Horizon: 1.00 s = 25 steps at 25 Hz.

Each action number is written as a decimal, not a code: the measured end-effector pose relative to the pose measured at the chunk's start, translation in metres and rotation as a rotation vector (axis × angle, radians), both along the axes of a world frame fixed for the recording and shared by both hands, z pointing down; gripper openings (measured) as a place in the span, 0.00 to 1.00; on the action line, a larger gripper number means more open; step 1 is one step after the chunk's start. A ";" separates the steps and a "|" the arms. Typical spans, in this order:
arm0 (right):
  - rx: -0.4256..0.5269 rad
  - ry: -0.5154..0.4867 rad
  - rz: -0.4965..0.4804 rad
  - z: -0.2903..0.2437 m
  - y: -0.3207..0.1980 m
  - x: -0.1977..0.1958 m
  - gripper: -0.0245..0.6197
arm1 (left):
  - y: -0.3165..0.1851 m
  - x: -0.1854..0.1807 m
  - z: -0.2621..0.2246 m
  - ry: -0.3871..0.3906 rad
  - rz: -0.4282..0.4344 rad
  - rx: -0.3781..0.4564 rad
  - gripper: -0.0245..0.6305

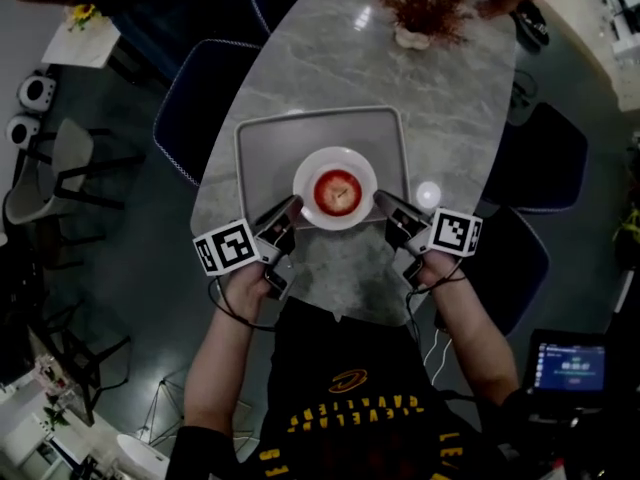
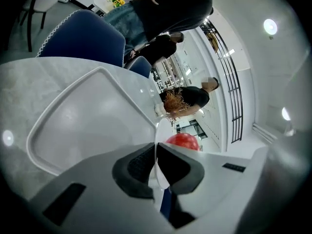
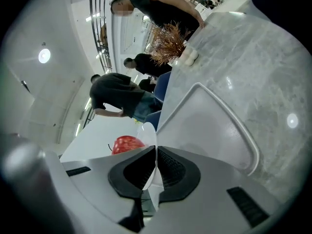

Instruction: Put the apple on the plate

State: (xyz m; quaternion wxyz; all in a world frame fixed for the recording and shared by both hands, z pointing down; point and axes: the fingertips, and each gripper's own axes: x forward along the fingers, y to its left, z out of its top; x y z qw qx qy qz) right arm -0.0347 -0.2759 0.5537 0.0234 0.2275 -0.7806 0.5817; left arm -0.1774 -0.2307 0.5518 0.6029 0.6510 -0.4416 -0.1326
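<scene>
Left gripper [image 1: 291, 206] and right gripper [image 1: 381, 199] clamp their fingers on opposite rims of the plate [image 1: 335, 155], apple [image 1: 337, 192] aboard, over the tray [image 1: 262, 138]. Next, probably, a level set-down.

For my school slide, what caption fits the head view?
Left gripper and right gripper each pinch the rim of the white plate, a red apple on it, over a grey tray.
</scene>
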 end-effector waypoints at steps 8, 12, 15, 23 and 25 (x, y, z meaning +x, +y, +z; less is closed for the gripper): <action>-0.021 0.015 0.007 0.012 -0.020 -0.005 0.07 | -0.021 -0.004 0.013 0.015 0.009 -0.026 0.07; -0.105 0.070 0.038 0.033 -0.018 0.002 0.07 | -0.021 -0.003 0.030 -0.006 0.023 -0.056 0.07; -0.153 0.111 0.051 0.045 -0.019 0.001 0.07 | -0.024 -0.006 0.042 -0.022 0.030 -0.085 0.07; -0.160 0.175 0.033 0.064 -0.023 -0.004 0.07 | -0.031 -0.011 0.060 -0.070 0.036 -0.148 0.07; -0.158 0.196 0.027 0.066 -0.024 -0.006 0.07 | -0.032 -0.012 0.064 -0.088 0.040 -0.162 0.07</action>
